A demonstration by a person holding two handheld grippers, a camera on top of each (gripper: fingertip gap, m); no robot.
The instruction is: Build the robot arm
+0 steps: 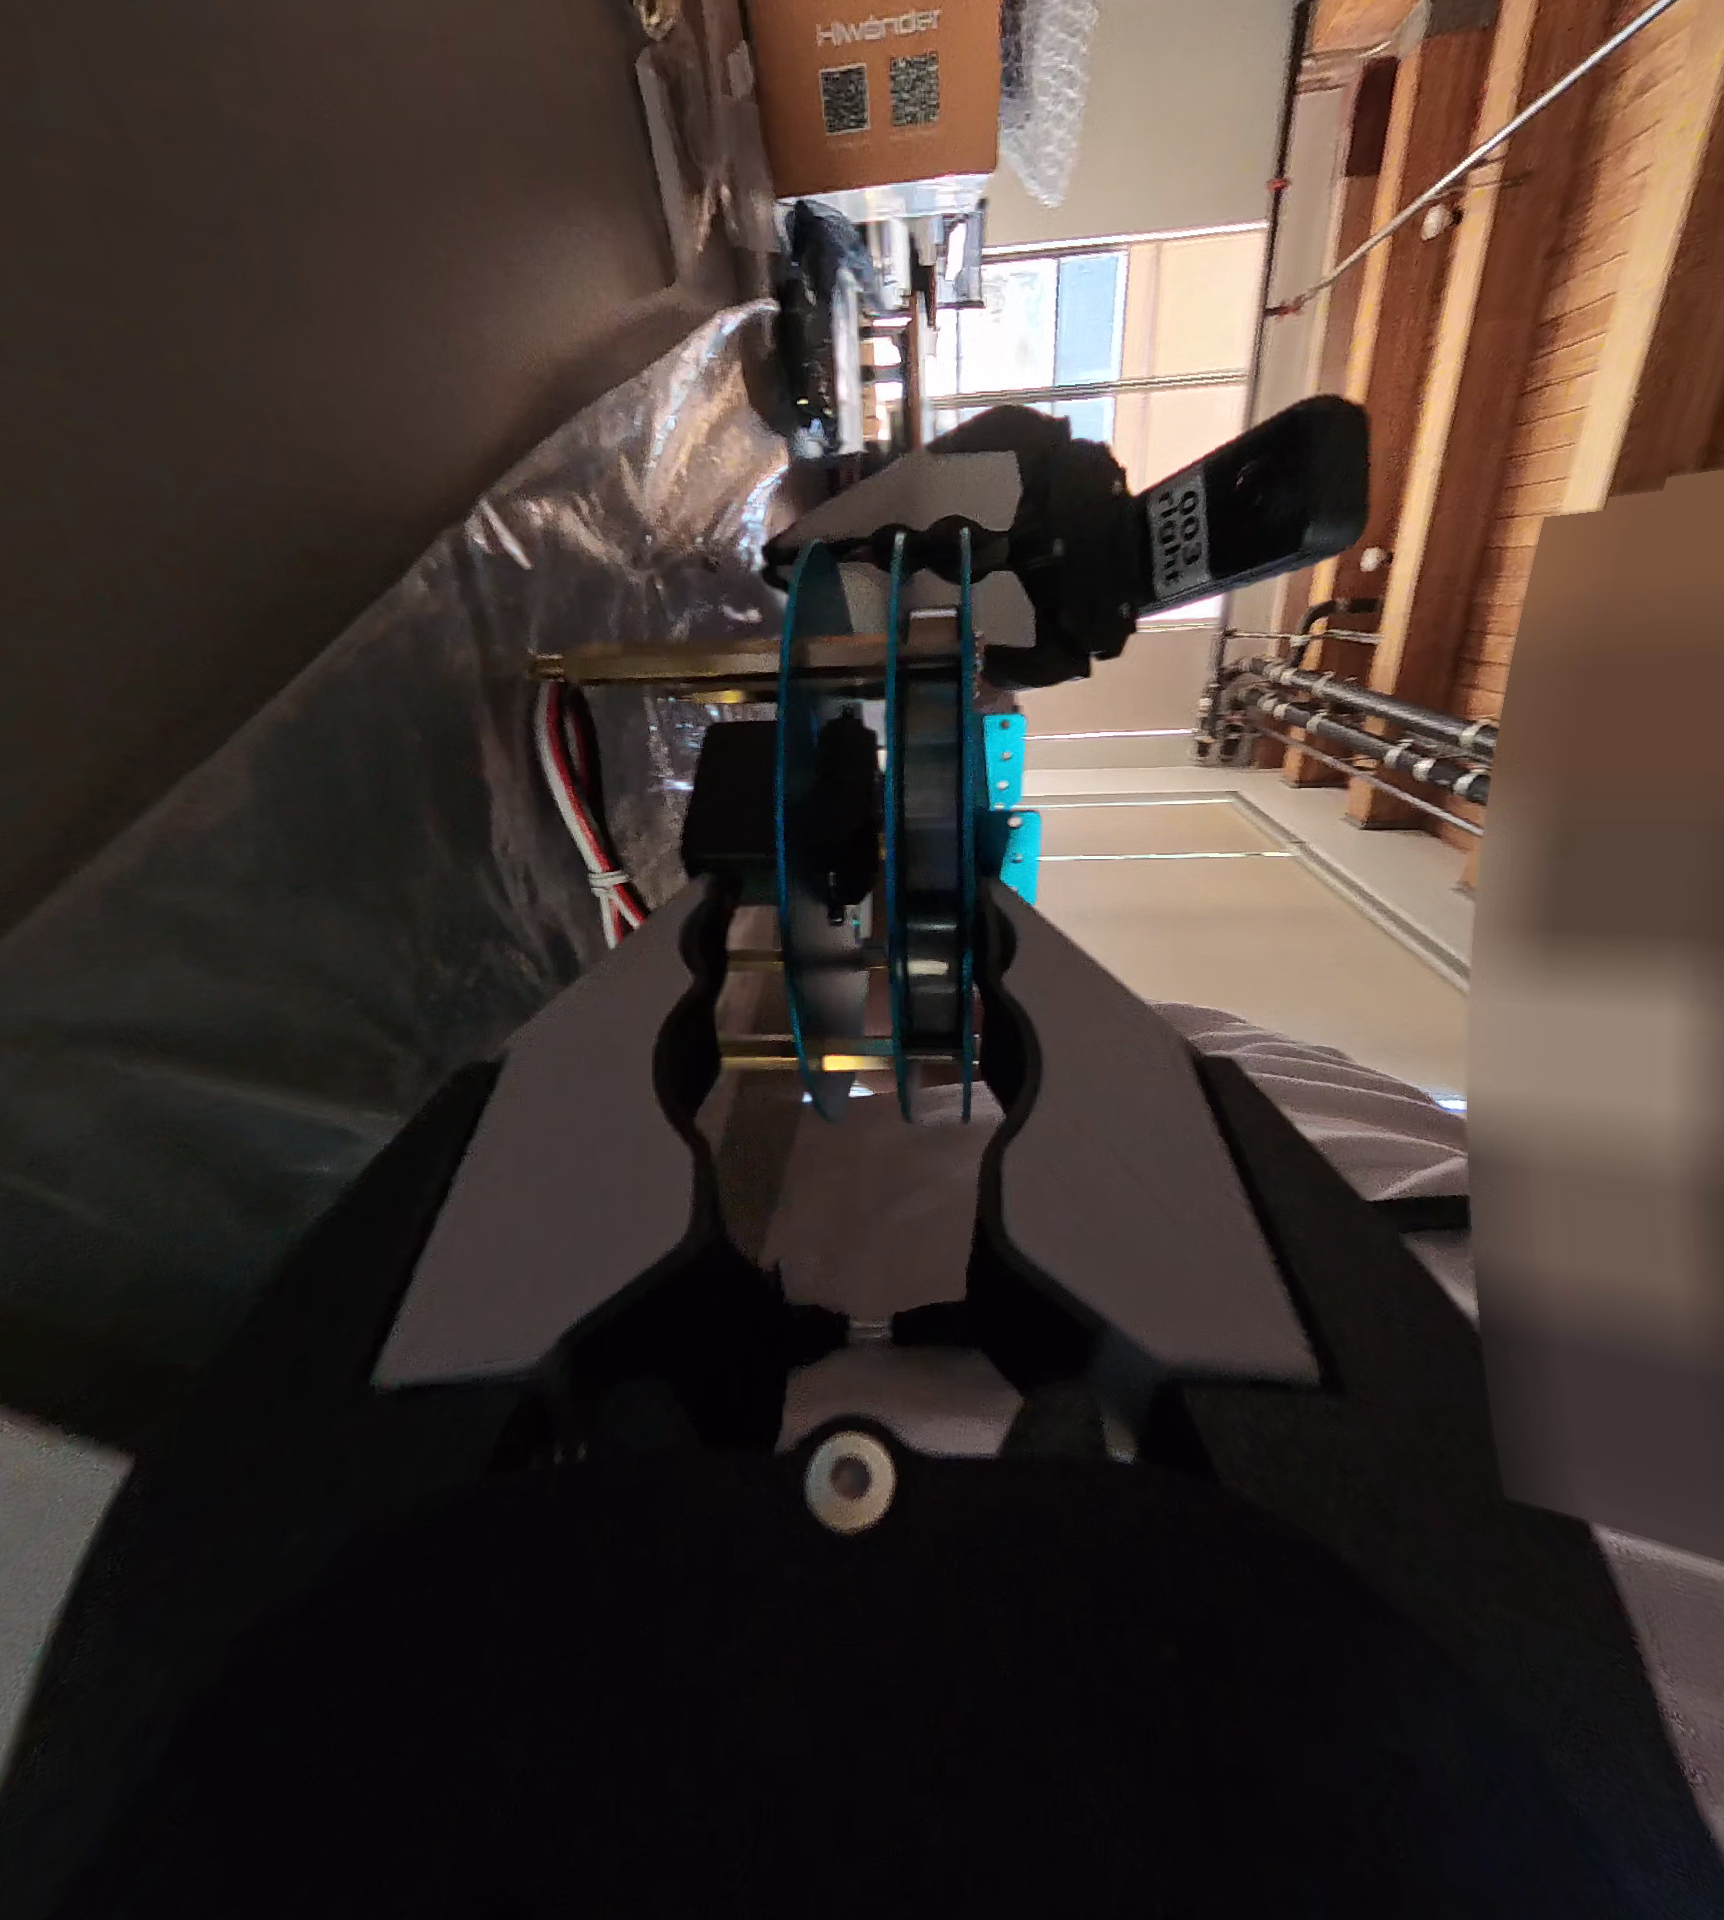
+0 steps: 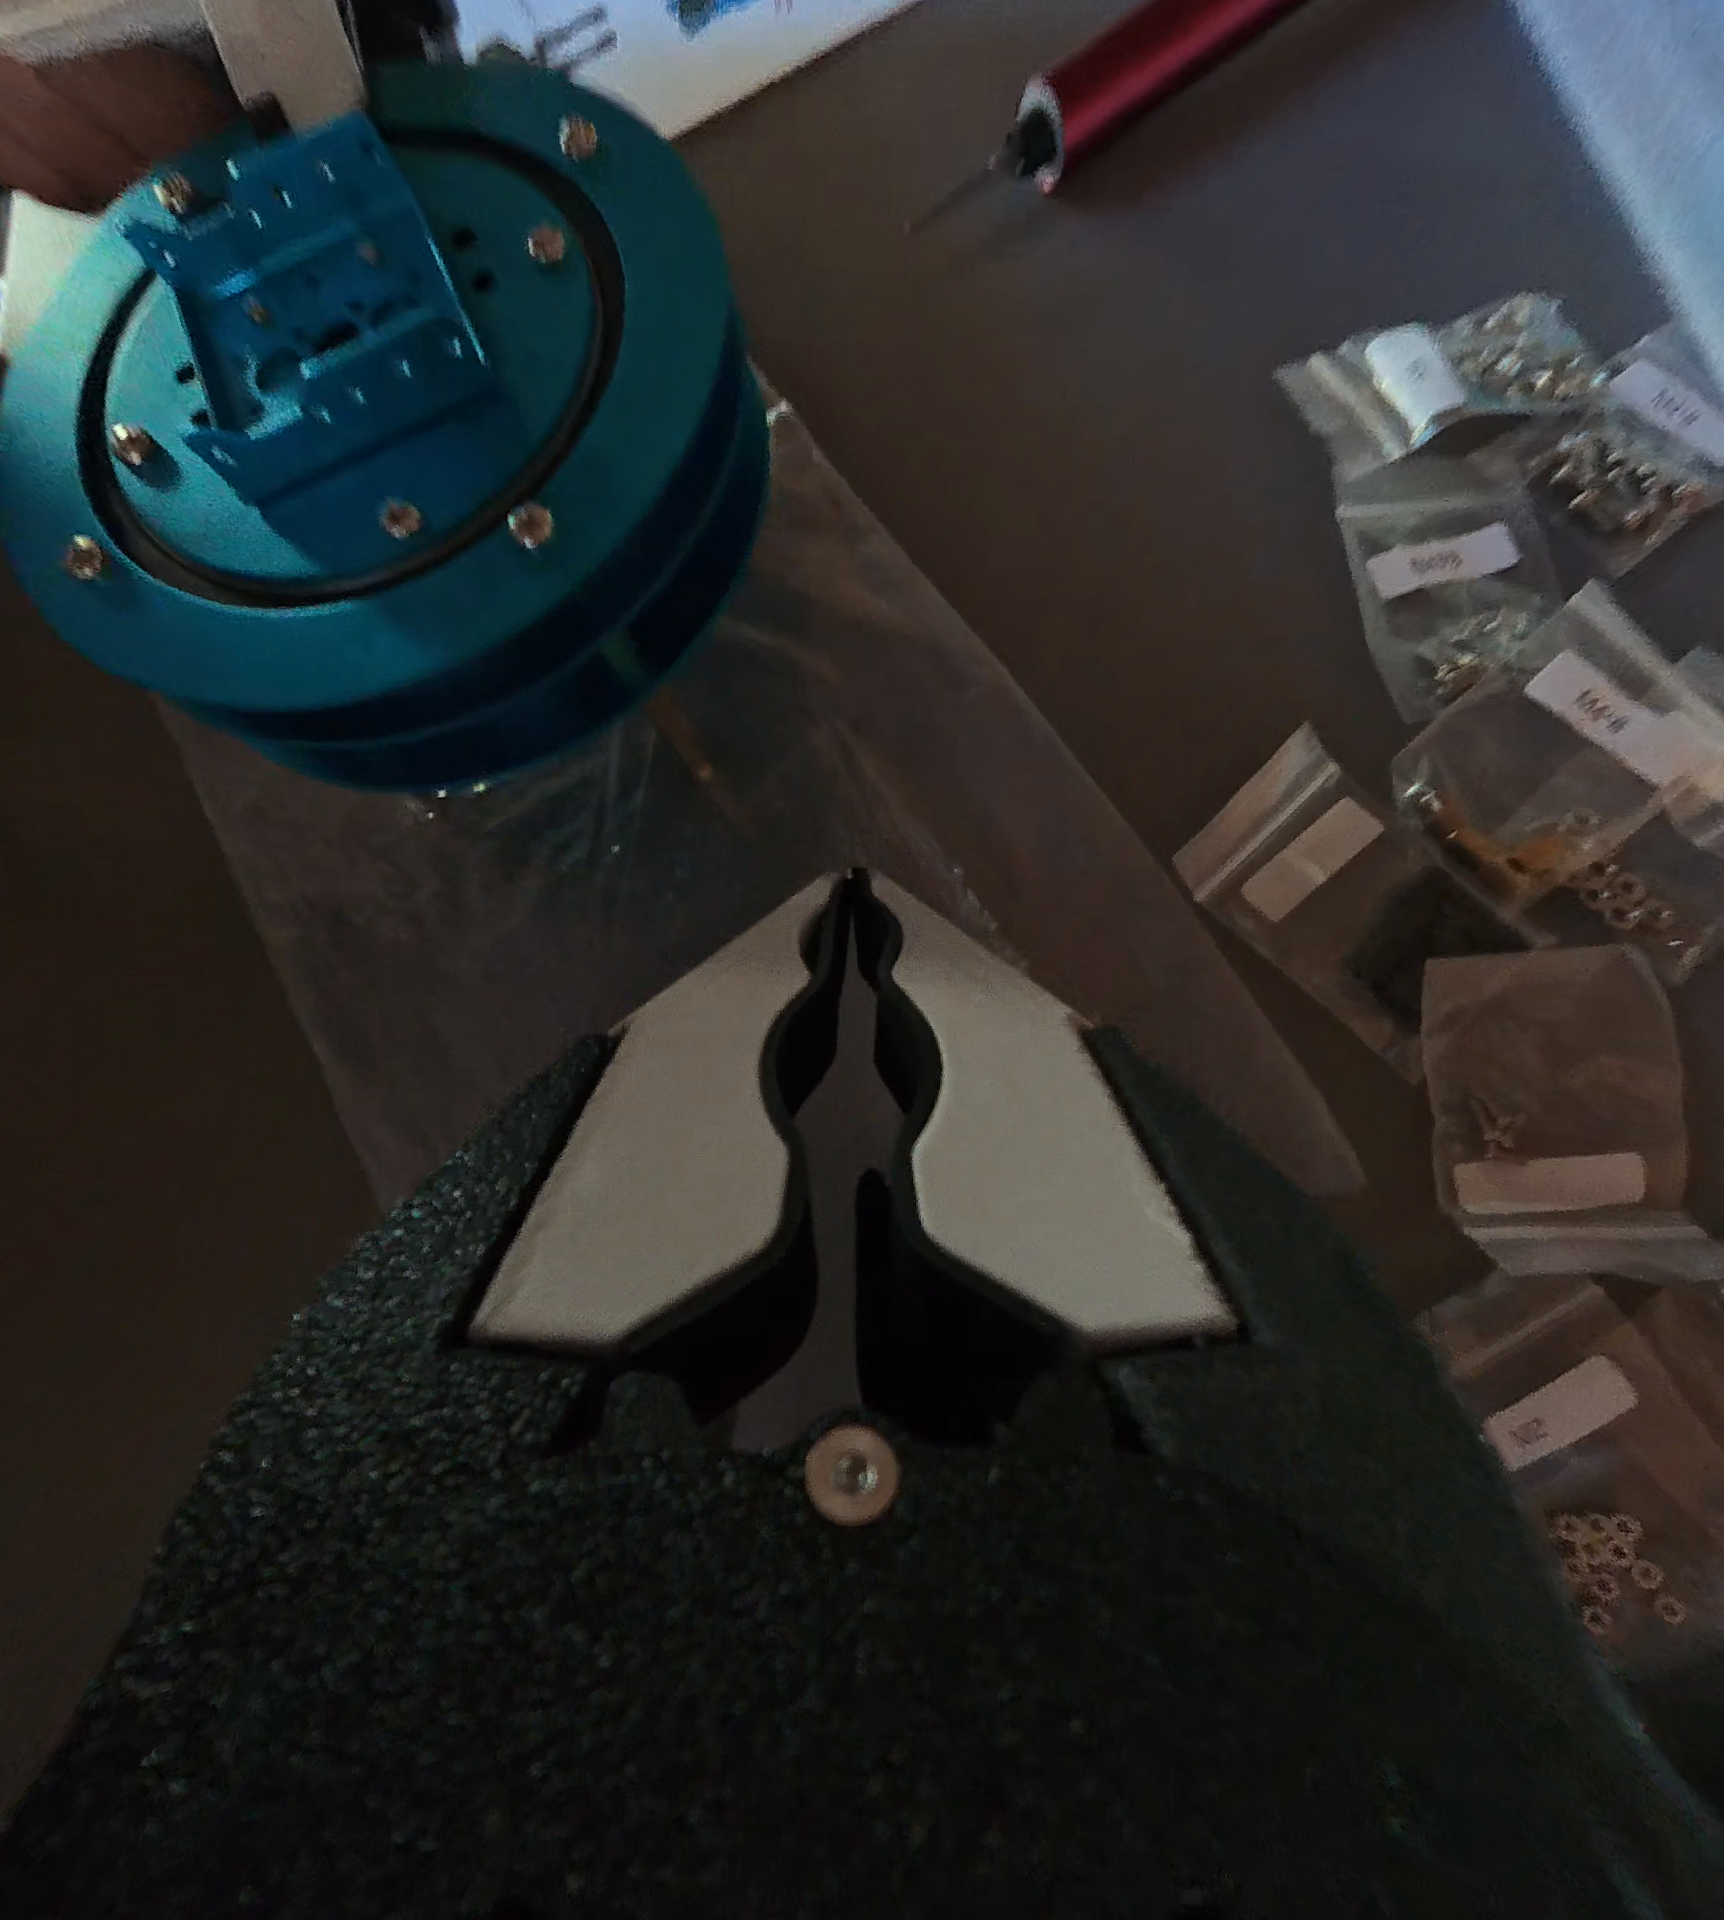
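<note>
Between the left claw (image 1: 847,935) fingers sits a blue disc assembly (image 1: 879,831).

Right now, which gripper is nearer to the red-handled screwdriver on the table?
Right. The right gripper hovers shut below the red-handled screwdriver; the left gripper grips the blue round assembly, farther off.

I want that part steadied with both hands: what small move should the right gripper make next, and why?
Probably open the right gripper first. Its jaws are shut on nothing, above the clear plastic bag, and it is apart from the teal stacked-disc metal assembly that the left gripper holds between its fingers.
</note>
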